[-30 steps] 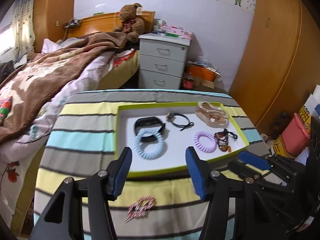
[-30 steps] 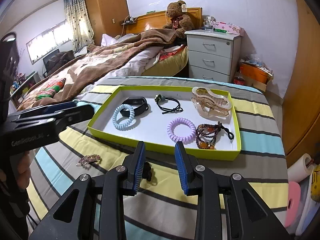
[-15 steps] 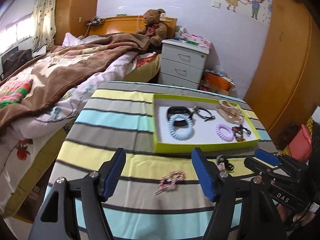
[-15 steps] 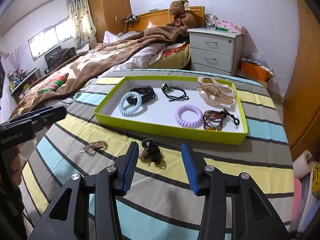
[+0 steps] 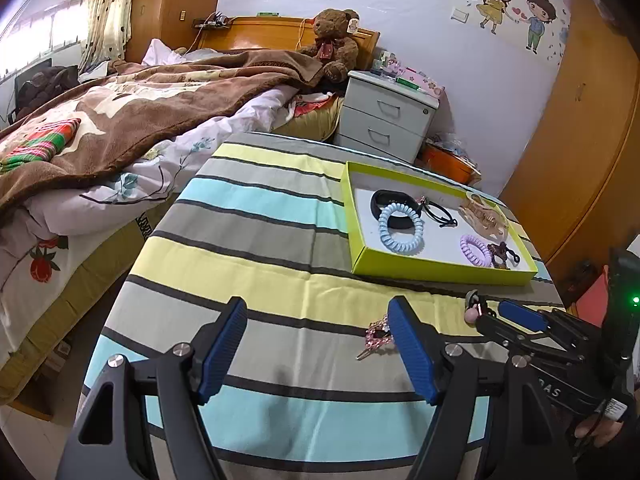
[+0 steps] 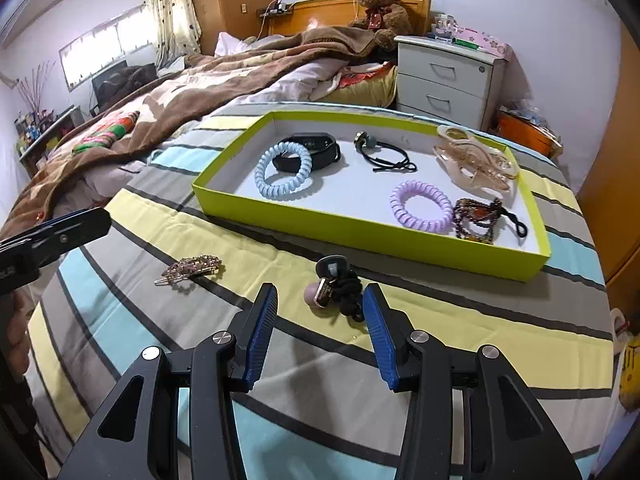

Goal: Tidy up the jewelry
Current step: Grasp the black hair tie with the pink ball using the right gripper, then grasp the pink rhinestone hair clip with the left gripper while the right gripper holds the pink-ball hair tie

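Left claw: black frame, ribbed blue pads, jaws opening wider than a second ago, nothing between them, hovering over striped cloth with the pink beaded hair clip just beside its right finger. Right claw: same build, jaws apart and wider than a second ago, gripping nothing, straddling the black knotted hair tie with charms, pads not touching it; tie now clearly between the pads rather than half hidden behind one.

Bench: draped in soft cloth, yellow, grey and blue bands. Lime cardboard tray: shallow, rectangular, white floor, sitting farther right in the left view than before. Inside: clear amber plastic hair claw clip, pale blue coiled ring overlapping a black band, lilac coiled ring, thin black elastic, dark beaded bracelet.
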